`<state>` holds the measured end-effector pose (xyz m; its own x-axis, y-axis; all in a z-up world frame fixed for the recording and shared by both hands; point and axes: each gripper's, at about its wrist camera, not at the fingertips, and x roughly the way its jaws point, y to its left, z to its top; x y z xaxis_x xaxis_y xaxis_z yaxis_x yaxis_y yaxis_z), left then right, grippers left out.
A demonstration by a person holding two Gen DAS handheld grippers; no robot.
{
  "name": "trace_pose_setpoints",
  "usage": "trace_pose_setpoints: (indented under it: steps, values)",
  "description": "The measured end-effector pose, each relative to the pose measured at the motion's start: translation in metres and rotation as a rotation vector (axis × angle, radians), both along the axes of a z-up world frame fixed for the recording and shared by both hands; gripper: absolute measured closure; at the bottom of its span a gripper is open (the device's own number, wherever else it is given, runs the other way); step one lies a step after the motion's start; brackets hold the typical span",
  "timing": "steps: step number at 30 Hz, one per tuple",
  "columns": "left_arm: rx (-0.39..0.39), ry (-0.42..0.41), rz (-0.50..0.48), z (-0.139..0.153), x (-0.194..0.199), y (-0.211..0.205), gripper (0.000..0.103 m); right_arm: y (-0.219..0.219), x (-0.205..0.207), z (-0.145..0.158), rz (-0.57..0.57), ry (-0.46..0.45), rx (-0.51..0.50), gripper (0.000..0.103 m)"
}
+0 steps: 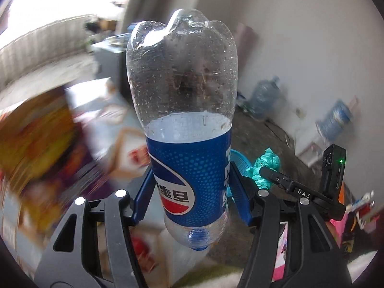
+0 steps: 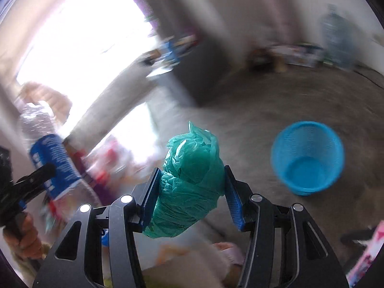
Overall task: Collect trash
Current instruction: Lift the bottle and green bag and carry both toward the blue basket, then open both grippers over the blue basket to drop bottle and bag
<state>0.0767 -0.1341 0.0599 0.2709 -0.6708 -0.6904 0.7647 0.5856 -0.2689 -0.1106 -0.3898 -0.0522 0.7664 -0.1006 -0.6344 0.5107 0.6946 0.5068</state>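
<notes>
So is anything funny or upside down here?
Yes. The soda bottle is upside down in the left gripper: its blue cap points toward the camera. The right gripper squeezes a crumpled green bag.

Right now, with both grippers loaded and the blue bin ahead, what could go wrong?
The green plastic bag is soft and bulges past the right gripper; it could slip out short of the blue basket. The Pepsi bottle in the left gripper sticks far out, so it could swing.
</notes>
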Motion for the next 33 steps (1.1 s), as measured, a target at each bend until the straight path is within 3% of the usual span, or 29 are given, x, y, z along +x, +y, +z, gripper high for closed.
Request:
trace_pose_setpoints:
  steps: [4,7,16,17,18,20,21,24,33]
  values:
    - [0.075,0.001,-0.126,-0.023,0.015,-0.101,0.047,-0.055,-0.015,-0.022,-0.183,0.078,0.053,0.053]
    - [0.143,0.056,-0.197,-0.053,0.022,-0.173,0.047,-0.093,-0.020,-0.049,-0.301,0.137,0.093,0.052]
    - [0.300,0.100,-0.301,-0.152,0.029,-0.327,0.045,-0.177,-0.004,-0.155,-0.493,0.234,0.233,0.051]
    - [0.301,0.106,-0.298,-0.157,0.026,-0.335,0.042,-0.188,-0.001,-0.166,-0.509,0.248,0.242,0.050]
    - [0.300,0.113,-0.291,-0.165,0.026,-0.344,0.030,-0.195,0.000,-0.175,-0.518,0.258,0.251,0.047]
    - [0.300,0.113,-0.265,-0.176,0.028,-0.359,0.023,-0.215,0.000,-0.200,-0.529,0.278,0.291,0.042]
    - [0.300,0.114,-0.262,-0.178,0.030,-0.360,0.022,-0.223,0.001,-0.213,-0.538,0.295,0.313,0.037]
    - [0.289,0.145,-0.259,-0.177,0.032,-0.352,0.022,-0.234,-0.005,-0.235,-0.569,0.325,0.355,0.036]
    - [0.182,0.105,-0.300,-0.138,-0.001,-0.329,0.021,-0.219,-0.017,-0.217,-0.556,0.252,0.283,0.036]
